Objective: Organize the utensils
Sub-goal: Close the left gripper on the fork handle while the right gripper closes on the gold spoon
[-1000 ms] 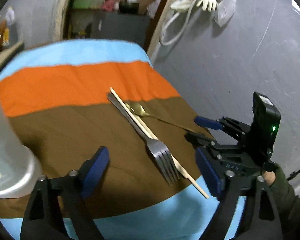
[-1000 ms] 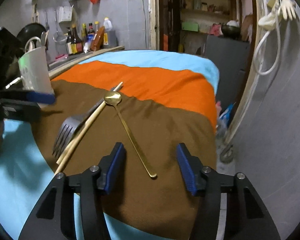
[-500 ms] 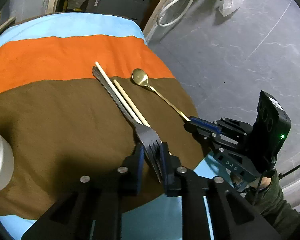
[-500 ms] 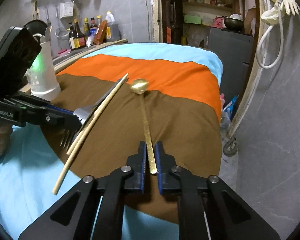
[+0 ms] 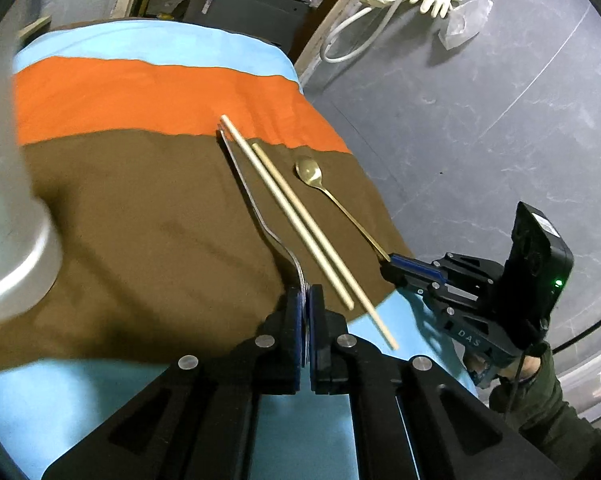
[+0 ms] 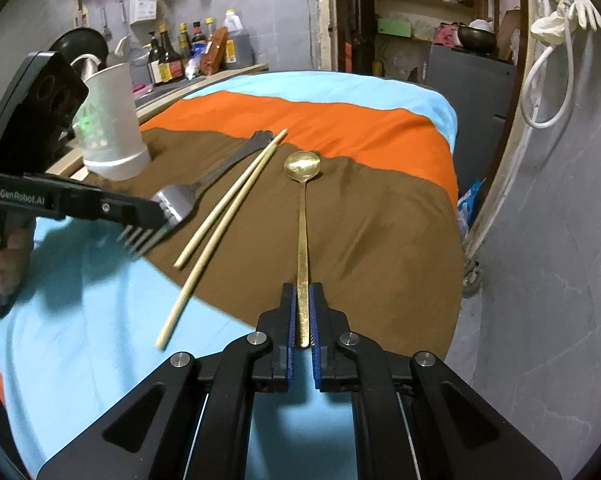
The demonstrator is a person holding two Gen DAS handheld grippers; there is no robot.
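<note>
1. The fork (image 6: 180, 200) lies on the brown band of the cloth (image 5: 140, 220). Its handle points away toward the orange band and its tines stick out over the near blue edge. Your left gripper (image 5: 305, 300) is clenched on the fork at the head end, so the long axis continues straight ahead of the claw.
2. The spoon (image 6: 303, 216) lies nearer the right edge of the cloth, bowl far, handle end near. Your right gripper (image 6: 303, 320) is clenched on that handle end, and the spoon also runs straight forward from this claw.
3. The two chopsticks (image 6: 220, 216) lie free between the fork and the spoon, almost parallel to them, and no claw touches them.
4. The white cup (image 6: 110, 124) stands near the left edge, beyond the fork. I judge that the left hand is nearer to it.
5. I think both pieces must tip upright before they enter the cup, because each is held at one end only.
</note>
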